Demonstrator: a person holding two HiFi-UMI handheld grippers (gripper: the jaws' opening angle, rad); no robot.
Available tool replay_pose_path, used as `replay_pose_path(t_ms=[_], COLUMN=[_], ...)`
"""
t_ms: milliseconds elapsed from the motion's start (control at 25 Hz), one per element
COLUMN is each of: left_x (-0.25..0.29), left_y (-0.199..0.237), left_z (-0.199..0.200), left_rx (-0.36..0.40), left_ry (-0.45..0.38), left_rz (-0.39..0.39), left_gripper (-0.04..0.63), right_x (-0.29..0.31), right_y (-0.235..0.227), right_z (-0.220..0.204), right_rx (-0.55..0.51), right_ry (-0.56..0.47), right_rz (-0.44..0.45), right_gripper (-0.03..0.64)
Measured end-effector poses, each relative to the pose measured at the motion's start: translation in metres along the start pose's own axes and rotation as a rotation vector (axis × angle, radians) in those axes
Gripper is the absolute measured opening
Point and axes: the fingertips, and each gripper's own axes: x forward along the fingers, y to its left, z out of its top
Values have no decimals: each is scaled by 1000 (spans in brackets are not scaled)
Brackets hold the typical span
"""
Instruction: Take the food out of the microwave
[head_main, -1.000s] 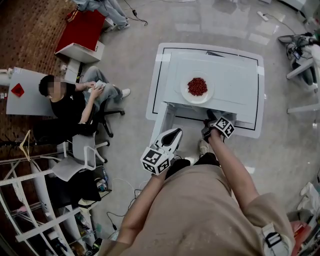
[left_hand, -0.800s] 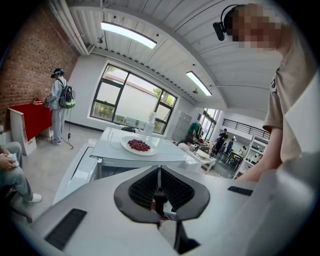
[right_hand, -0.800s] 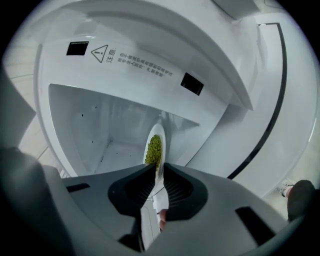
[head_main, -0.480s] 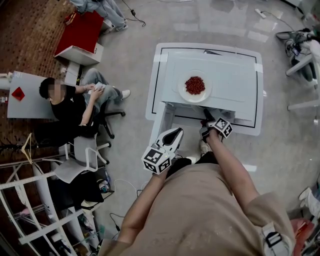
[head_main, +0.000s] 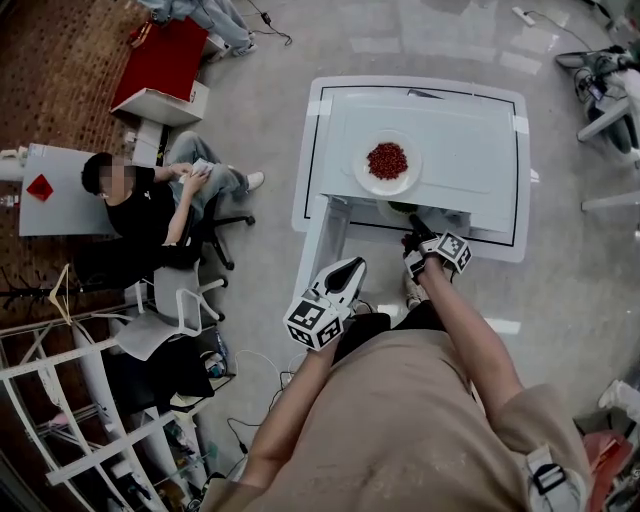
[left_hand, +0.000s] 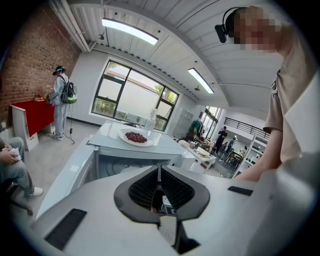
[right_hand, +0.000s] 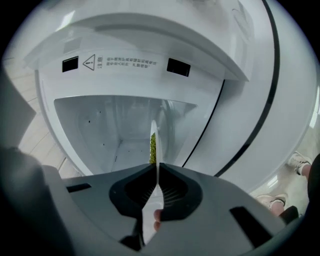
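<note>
A white microwave (head_main: 430, 150) stands on a white table, its door (head_main: 318, 240) swung open to the left. On its top sits a plate of red food (head_main: 387, 162), which the left gripper view also catches (left_hand: 135, 137). My right gripper (head_main: 415, 238) is at the microwave's mouth, its jaws closed tight on the rim of a white plate of green food (right_hand: 153, 145), seen edge-on before the white cavity (right_hand: 110, 125). That plate's edge peeks out under the front (head_main: 403, 208). My left gripper (head_main: 345, 272) hangs back by the door, shut and holding nothing (left_hand: 159, 172).
A seated person (head_main: 140, 205) and office chairs (head_main: 170, 300) are on the left. A red cabinet (head_main: 165, 60) stands at the back left, and a white rack (head_main: 80, 420) fills the lower left. More chairs (head_main: 610, 90) are at the right edge.
The edge of a plate with dark green food now shows at the microwave's front by my right gripper. My left gripper has kept still.
</note>
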Motion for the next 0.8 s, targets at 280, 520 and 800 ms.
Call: replay_pose_path(t_ms=[280,520,800], left_x=[-10,-30,-61], left_y=[-4,-5,-13], left_z=[-11,-9,-4], left_rx=[-7,9,24], left_ry=[-7,-64,-103], left_rz=[31,4,-88], left_gripper=[8,8,8], right_x=[-35,-66,-111], right_y=[23,52,100], right_z=[-29,-65,-105], right_rx=[19,-45,-47], right_ry=[82,152,147], right_rz=[49,85,89], right_gripper=[20,18,18])
